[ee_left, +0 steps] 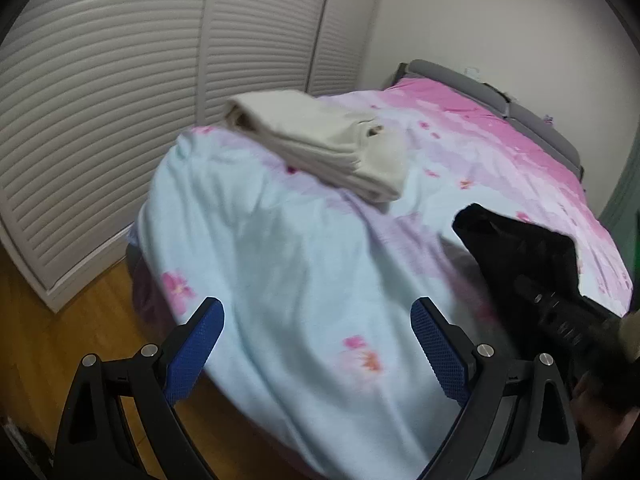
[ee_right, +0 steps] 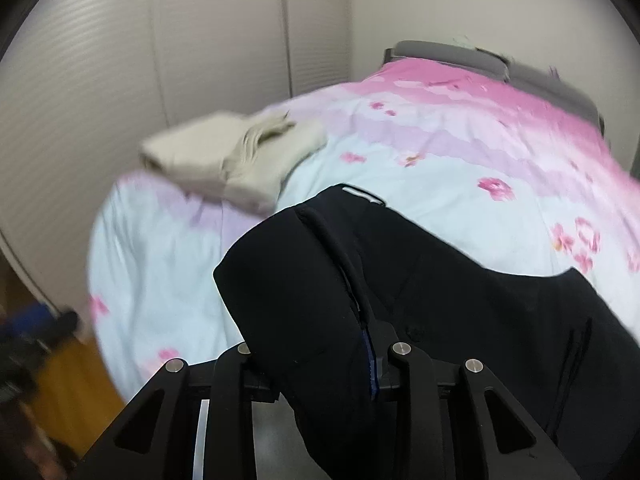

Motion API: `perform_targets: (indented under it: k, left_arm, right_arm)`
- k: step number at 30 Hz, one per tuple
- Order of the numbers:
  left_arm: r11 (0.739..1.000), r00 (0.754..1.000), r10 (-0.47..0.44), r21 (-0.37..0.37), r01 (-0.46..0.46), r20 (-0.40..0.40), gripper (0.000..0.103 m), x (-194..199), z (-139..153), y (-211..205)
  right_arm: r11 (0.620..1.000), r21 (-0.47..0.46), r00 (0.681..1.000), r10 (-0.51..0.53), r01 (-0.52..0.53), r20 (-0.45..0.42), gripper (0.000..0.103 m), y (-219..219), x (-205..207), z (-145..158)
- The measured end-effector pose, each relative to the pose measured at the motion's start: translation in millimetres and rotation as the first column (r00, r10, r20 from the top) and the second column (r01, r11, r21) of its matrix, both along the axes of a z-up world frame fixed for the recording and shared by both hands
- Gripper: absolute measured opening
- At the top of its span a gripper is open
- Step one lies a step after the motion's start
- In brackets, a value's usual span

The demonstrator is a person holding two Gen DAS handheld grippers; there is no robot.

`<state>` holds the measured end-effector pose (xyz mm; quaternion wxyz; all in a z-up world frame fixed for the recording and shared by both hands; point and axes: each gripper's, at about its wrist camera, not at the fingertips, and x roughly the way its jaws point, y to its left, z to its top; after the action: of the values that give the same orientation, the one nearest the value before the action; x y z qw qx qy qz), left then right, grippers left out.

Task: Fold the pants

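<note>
right gripper (ee_right: 320, 360) pinches a bunched edge of the black pants (ee_right: 440, 300), lifted over the floral duvet (ee_right: 460, 152), still unfolded. left gripper (ee_left: 316, 344) hangs spread and empty. beige pants (ee_left: 320, 140) lie folded near the bed's far corner; the black pair remains.

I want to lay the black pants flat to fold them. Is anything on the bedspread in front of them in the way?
Nothing visible blocks the near stretch of bedspread. The folded beige pants lie farther back, near the bed's far-left edge, apart from the black pants that the right gripper holds. The left gripper is open and empty.
</note>
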<state>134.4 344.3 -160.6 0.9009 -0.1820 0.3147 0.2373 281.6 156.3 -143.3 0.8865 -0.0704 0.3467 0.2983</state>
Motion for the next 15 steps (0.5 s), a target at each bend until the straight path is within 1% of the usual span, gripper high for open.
perform_targets:
  k: [3,5,6,8,9,10,11,12,13,15]
  left_arm:
    - [0.999,0.999,-0.031,0.013,0.031,0.01,0.096,13,10,-18]
    - [0.998,0.998,-0.062,0.02,0.061,0.018,0.096,24,18,-35]
    - [0.997,0.997,-0.077,0.03,0.076,0.023,0.096,30,23,-44]
    - [0.993,0.993,-0.112,0.048,0.11,0.038,0.096,43,33,-67]
    - [0.99,0.991,-0.13,0.053,0.127,0.045,0.096,49,38,-78]
    - [0.987,0.987,-0.151,0.056,0.148,0.051,0.096,57,43,-91]
    - [0.983,0.982,-0.178,0.061,0.175,0.057,0.096,66,49,-107]
    - [0.98,0.979,-0.195,0.064,0.191,0.06,0.096,72,52,-117]
    - [0.974,0.973,-0.22,0.07,0.215,0.064,0.096,79,55,-133]
    - [0.961,0.961,-0.269,0.088,0.262,0.069,0.096,93,61,-163]
  right_arm:
    - [0.991,0.125,0.999,-0.033,0.036,-0.019,0.029,-36,12,25]
    - [0.98,0.189,0.998,-0.057,0.061,-0.027,0.029,-59,18,36]
    - [0.967,0.239,0.996,-0.078,0.084,-0.036,0.029,-79,23,45]
    - [0.946,0.3,0.993,-0.113,0.121,-0.047,0.029,-110,28,54]
    - [0.931,0.335,0.99,-0.132,0.142,-0.053,0.029,-130,31,59]
    - [0.908,0.381,0.985,-0.162,0.174,-0.062,0.029,-158,34,65]
    - [0.894,0.405,0.981,-0.179,0.191,-0.069,0.029,-173,36,67]
    - [0.861,0.456,0.974,-0.21,0.225,-0.085,0.029,-205,38,70]
    - [0.839,0.483,0.968,-0.233,0.249,-0.095,0.029,-226,38,71]
    - [0.782,0.543,0.95,-0.287,0.306,-0.121,0.029,-279,37,69]
